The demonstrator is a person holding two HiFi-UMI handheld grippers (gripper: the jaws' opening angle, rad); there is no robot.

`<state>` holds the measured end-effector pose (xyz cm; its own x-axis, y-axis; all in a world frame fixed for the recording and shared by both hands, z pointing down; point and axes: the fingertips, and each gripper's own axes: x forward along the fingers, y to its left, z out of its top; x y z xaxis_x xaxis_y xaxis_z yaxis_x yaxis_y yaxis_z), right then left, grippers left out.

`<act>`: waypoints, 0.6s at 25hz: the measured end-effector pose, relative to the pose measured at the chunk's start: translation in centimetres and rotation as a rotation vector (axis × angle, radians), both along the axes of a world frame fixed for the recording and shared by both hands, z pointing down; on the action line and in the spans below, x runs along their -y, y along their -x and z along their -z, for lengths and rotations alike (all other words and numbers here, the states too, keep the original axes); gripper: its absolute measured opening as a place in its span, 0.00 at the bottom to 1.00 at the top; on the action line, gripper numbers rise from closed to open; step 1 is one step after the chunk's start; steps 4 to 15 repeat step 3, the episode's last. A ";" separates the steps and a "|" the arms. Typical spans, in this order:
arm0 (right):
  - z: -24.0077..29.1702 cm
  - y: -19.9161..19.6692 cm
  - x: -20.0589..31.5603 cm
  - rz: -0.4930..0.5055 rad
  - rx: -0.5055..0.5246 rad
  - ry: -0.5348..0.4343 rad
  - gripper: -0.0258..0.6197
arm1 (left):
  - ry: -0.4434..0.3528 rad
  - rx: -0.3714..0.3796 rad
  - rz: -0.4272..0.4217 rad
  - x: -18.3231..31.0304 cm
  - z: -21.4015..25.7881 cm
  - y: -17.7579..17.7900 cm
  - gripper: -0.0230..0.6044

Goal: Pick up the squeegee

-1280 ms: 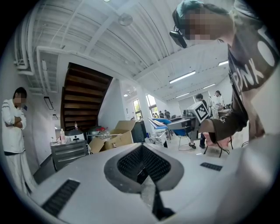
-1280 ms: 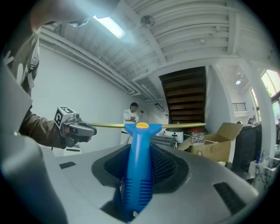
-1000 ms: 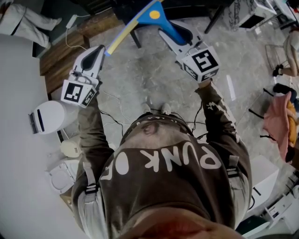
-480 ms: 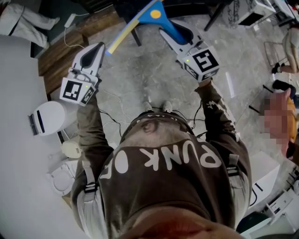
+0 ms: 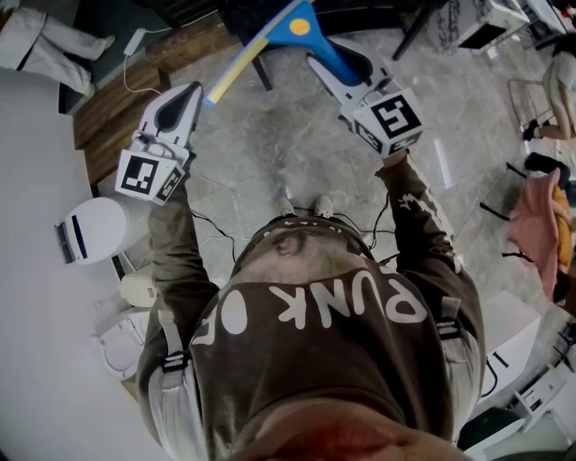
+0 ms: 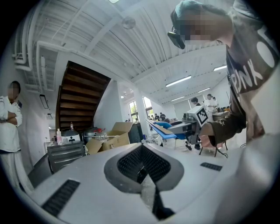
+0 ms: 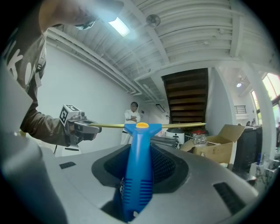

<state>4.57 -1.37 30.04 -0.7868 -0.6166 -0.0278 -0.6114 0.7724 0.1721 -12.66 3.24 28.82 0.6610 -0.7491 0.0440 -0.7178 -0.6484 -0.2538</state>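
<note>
The right tongs (image 5: 317, 59) are clenched on the squeegee (image 5: 297, 27) and carry it in the air above the grey stone floor (image 5: 270, 153), at the far side of the head view. In the right gripper view the two jaws press on the ribbed blue handle (image 7: 138, 170) from both sides. The handle runs straight out away from the tongs (image 7: 135, 192) to a blue head with an orange dot. The thin yellow blade (image 7: 175, 125) lies crosswise at the far end, roughly level. In the head view the blade (image 5: 238, 67) slants from the blue head toward the near left, and its end comes just beside the tip of the left tongs (image 5: 192, 92). Whether the two touch cannot be told.

The left tongs (image 6: 146, 183) are clenched with nothing between them: in the left gripper view the jaws meet along one seam. That view also shows the squeegee (image 6: 162, 127) well off to the right, held out from the right tongs.

Both tongs are held out level in front of the person, who wears a brown shirt (image 5: 315, 342) with white lettering. A white tabletop (image 5: 36, 297) lies at the left with a round white device (image 5: 90, 225) on it. A dark wooden staircase (image 7: 188, 96), an open cardboard box (image 7: 218, 146) and a person in white (image 7: 132, 114) stand farther off.
</note>
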 end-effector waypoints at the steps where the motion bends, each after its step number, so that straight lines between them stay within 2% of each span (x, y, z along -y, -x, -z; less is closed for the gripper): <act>1: 0.0 0.0 0.0 -0.001 0.002 0.001 0.26 | -0.001 0.000 0.000 -0.1 0.0 0.0 0.04; 15: -0.1 -0.1 -0.1 -0.003 0.005 0.004 0.26 | -0.001 0.001 -0.001 -0.2 0.0 -0.1 0.04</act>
